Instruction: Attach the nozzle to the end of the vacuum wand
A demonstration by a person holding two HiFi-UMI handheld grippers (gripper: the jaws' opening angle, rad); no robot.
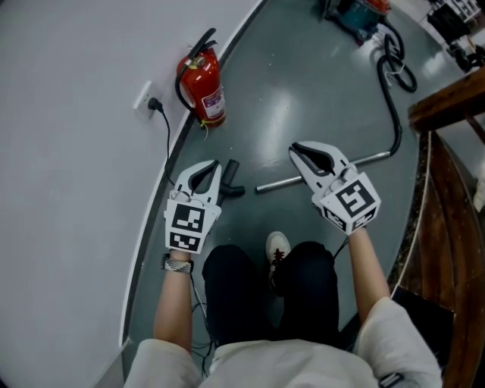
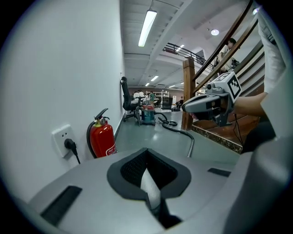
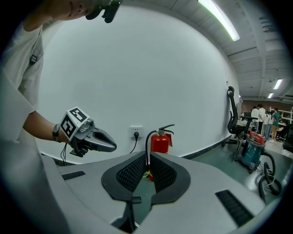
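Observation:
In the head view a metal vacuum wand (image 1: 276, 184) lies on the dark floor, its far end joined to a black hose (image 1: 394, 106). A short black nozzle (image 1: 231, 174) lies on the floor left of the wand's free end, apart from it. My left gripper (image 1: 214, 167) hovers just left of the nozzle, shut and holding nothing. My right gripper (image 1: 297, 151) hangs above the wand's middle, shut and empty too. The left gripper view shows its own jaws (image 2: 146, 162) together, the right gripper (image 2: 208, 104) and the wand's bend (image 2: 190, 145). Seen from the right gripper (image 3: 147, 165), the left gripper (image 3: 91, 138) floats in front of the wall.
A red fire extinguisher (image 1: 203, 85) stands against the white wall, beside a socket with a black plug (image 1: 154, 103). The vacuum cleaner (image 1: 360, 14) sits far back. A wooden stair rail (image 1: 447, 98) runs along the right. The person's legs and shoe (image 1: 277, 246) are below.

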